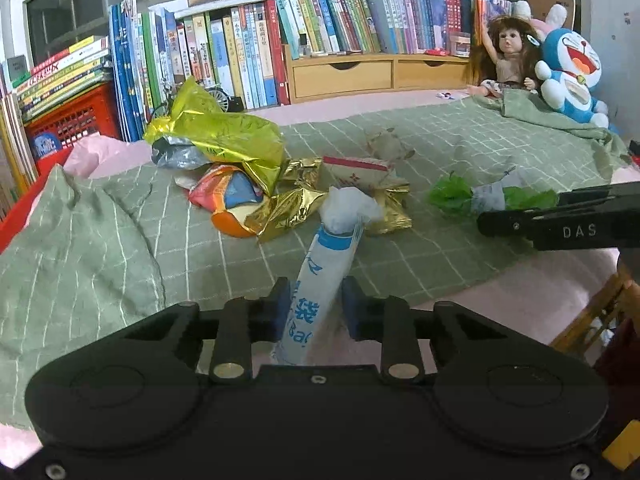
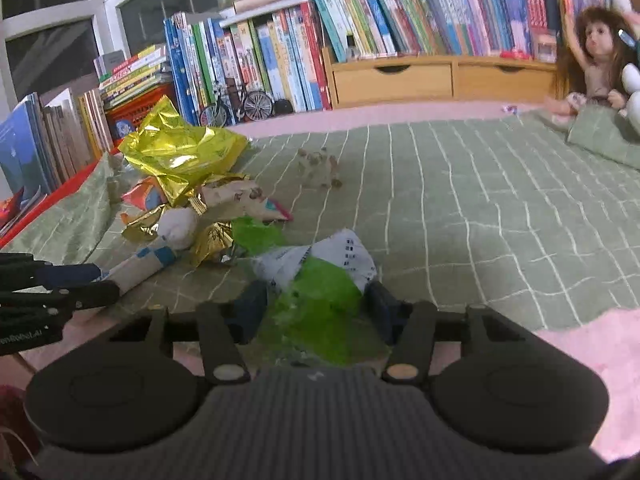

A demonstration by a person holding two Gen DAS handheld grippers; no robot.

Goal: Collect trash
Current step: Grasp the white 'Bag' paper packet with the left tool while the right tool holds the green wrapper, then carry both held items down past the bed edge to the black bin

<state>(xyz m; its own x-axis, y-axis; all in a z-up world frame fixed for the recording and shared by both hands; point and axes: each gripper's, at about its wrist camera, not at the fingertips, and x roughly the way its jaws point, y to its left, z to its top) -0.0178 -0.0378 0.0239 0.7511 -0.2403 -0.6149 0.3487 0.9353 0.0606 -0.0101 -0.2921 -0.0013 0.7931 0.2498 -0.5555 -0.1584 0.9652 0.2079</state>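
Observation:
A pile of trash lies on the green checked blanket (image 1: pixel 120 240): a yellow foil bag (image 1: pixel 224 136) (image 2: pixel 180 152), an orange-and-blue wrapper (image 1: pixel 228 196), crumpled gold foil (image 1: pixel 288 208) and a red-and-white carton (image 1: pixel 360 172). My left gripper (image 1: pixel 316 304) is shut on a white-and-blue roll of bags (image 1: pixel 332 252) with a white tuft at its far end; the roll (image 2: pixel 140 264) points toward the pile. My right gripper (image 2: pixel 316 304) is shut on a green-and-white wrapper (image 2: pixel 320 292) near the blanket's front edge. In the left wrist view the right gripper (image 1: pixel 492 220) enters from the right, just in front of that wrapper (image 1: pixel 452 196).
Rows of books and a red crate (image 1: pixel 72 116) line the back and left. Wooden drawers (image 1: pixel 344 76) stand behind the blanket. A doll (image 1: pixel 504 56) and a blue plush (image 1: pixel 568 72) sit at the far right. A small toy figure (image 2: pixel 320 168) lies mid-blanket.

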